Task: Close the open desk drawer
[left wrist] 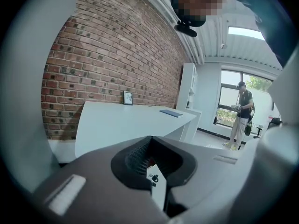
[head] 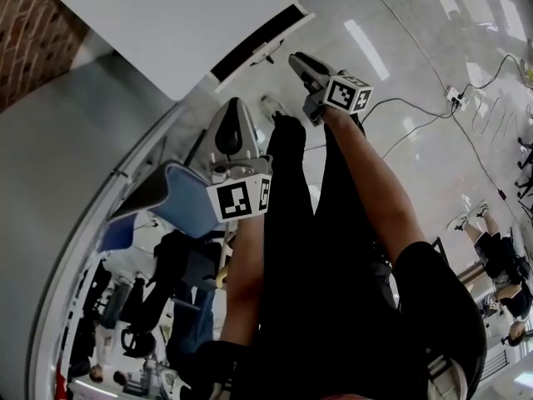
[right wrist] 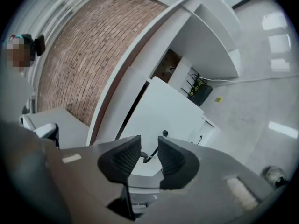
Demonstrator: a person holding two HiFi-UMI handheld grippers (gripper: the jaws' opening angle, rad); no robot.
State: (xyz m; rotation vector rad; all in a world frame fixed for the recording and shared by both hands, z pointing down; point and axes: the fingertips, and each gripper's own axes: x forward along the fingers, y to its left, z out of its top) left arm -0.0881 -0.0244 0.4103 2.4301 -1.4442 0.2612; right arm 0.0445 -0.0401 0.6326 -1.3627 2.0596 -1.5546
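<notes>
The white desk (head: 166, 23) fills the top of the head view, with a dark drawer opening (head: 258, 44) along its near edge. My right gripper (head: 300, 61) points at that opening, a little short of it. In the right gripper view the right gripper (right wrist: 149, 148) is open and holds nothing. The white drawer front (right wrist: 159, 111) lies ahead, and its black handle (right wrist: 147, 157) shows through the gap, farther off. My left gripper (head: 236, 107) hangs back to the left. In the left gripper view its jaws (left wrist: 150, 146) are shut and empty, facing the desk top (left wrist: 126, 120).
A brick wall (left wrist: 112, 55) rises behind the desk. A small picture frame (left wrist: 128, 98) and a blue book (left wrist: 171, 112) lie on the desk. A person (left wrist: 243, 111) stands by the window. Cables (head: 433, 115) run across the glossy floor. A blue chair (head: 179, 198) stands at my left.
</notes>
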